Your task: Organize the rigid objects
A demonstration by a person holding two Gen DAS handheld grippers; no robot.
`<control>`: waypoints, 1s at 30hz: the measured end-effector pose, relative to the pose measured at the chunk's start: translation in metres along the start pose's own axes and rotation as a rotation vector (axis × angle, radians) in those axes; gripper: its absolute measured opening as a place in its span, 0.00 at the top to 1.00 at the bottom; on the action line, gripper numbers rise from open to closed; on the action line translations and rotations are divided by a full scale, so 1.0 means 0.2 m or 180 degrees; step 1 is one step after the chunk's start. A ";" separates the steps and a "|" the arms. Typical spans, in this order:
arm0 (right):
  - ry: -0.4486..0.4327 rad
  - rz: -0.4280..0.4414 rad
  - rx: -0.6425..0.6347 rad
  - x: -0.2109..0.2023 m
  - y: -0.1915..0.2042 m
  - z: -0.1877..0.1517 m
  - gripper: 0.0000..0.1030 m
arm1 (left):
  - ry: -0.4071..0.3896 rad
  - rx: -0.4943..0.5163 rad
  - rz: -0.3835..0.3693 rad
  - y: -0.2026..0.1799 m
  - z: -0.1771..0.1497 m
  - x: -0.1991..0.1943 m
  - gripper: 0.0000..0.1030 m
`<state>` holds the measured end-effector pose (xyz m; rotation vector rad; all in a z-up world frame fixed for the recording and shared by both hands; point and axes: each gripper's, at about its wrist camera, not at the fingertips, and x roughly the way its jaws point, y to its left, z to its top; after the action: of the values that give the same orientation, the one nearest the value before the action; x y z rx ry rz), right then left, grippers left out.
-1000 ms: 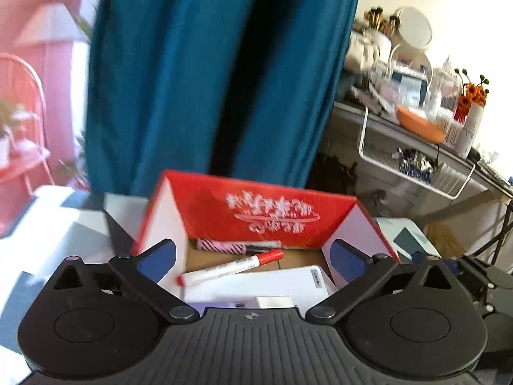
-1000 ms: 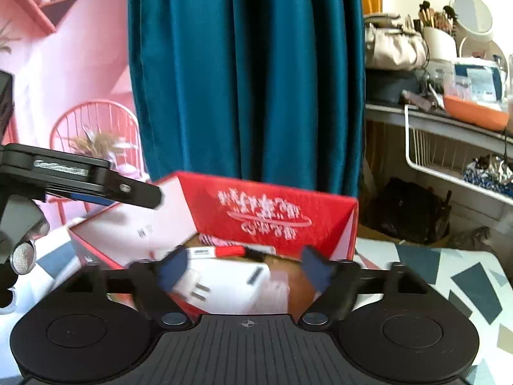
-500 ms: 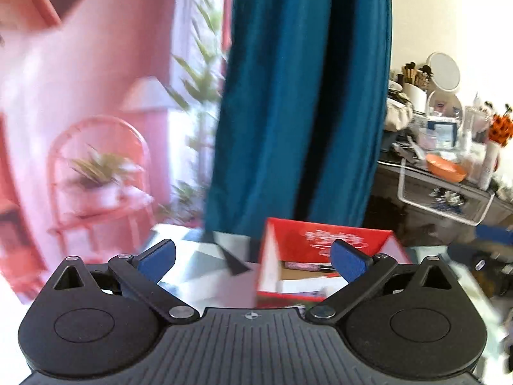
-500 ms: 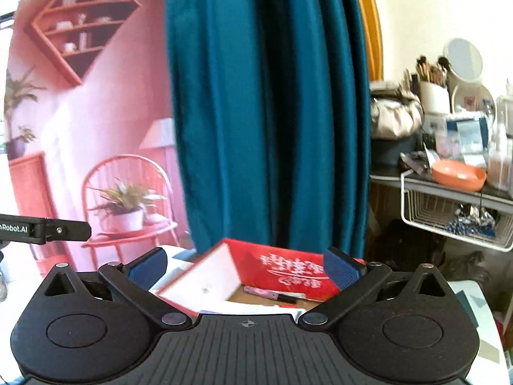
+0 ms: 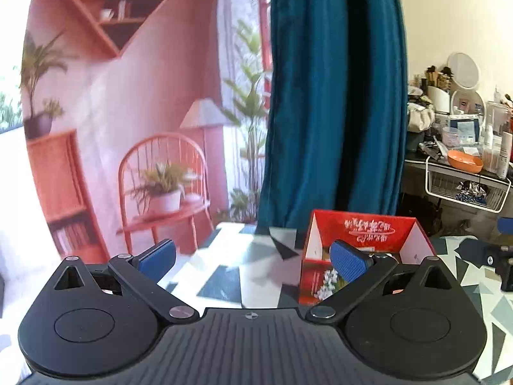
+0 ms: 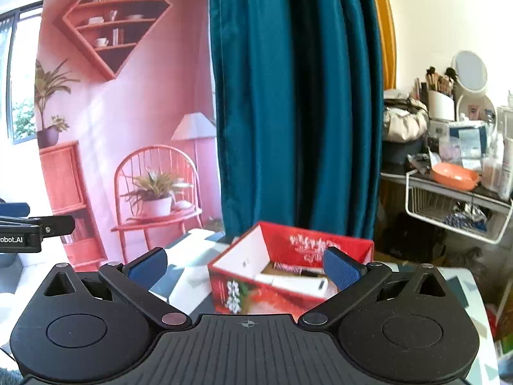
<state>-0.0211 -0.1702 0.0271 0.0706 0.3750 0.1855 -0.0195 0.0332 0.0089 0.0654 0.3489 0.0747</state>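
Observation:
An open red box point(image 5: 365, 227) stands on the patterned table, right of centre in the left wrist view and ahead in the right wrist view point(image 6: 288, 288). Inside it lie a white flat item point(image 6: 299, 284) and a striped pen point(image 6: 288, 268). My left gripper point(image 5: 253, 258) is open and empty, held back from and left of the box. My right gripper point(image 6: 245, 266) is open and empty, held back from the box. The left gripper shows at the left edge of the right wrist view point(image 6: 19, 231).
The table top point(image 5: 231, 272) has a grey, white and dark geometric pattern. A teal curtain point(image 6: 295, 96) hangs behind the box. A cluttered shelf with a wire basket point(image 6: 449, 205) stands at the right. A pink backdrop point(image 6: 128, 112) fills the left.
Both grippers have pulled back and up from the box. The left one has swung left. The box now looks smaller and farther off in both views.

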 end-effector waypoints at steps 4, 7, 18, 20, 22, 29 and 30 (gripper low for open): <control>-0.0047 -0.0165 -0.0243 -0.04 0.09 -0.04 0.00 | -0.0036 -0.0077 0.0130 0.03 0.01 -0.02 0.00; -0.0087 -0.0316 -0.0337 -0.06 0.14 -0.06 0.00 | -0.0160 -0.0121 0.0208 0.05 0.02 -0.06 0.00; -0.0096 -0.0550 -0.0196 -0.06 0.10 -0.04 0.00 | -0.0104 -0.0151 0.0278 0.05 0.01 -0.07 0.00; -0.0094 -0.0552 -0.0171 -0.06 0.09 -0.04 0.00 | -0.0102 -0.0158 0.0271 0.05 0.01 -0.08 0.00; -0.0077 -0.0549 -0.0156 -0.06 0.08 -0.04 0.00 | -0.0093 -0.0167 0.0263 0.05 0.01 -0.08 0.00; -0.0040 -0.0550 -0.0128 -0.06 0.09 -0.04 0.00 | -0.0059 -0.0193 0.0280 0.06 0.01 -0.07 0.00; -0.0039 -0.0549 -0.0125 -0.05 0.08 -0.04 0.00 | -0.0056 -0.0196 0.0279 0.06 0.01 -0.07 0.00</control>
<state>-0.0364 -0.1565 0.0259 0.0003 0.3633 0.0220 -0.0333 0.0434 0.0166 0.0205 0.3258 0.1715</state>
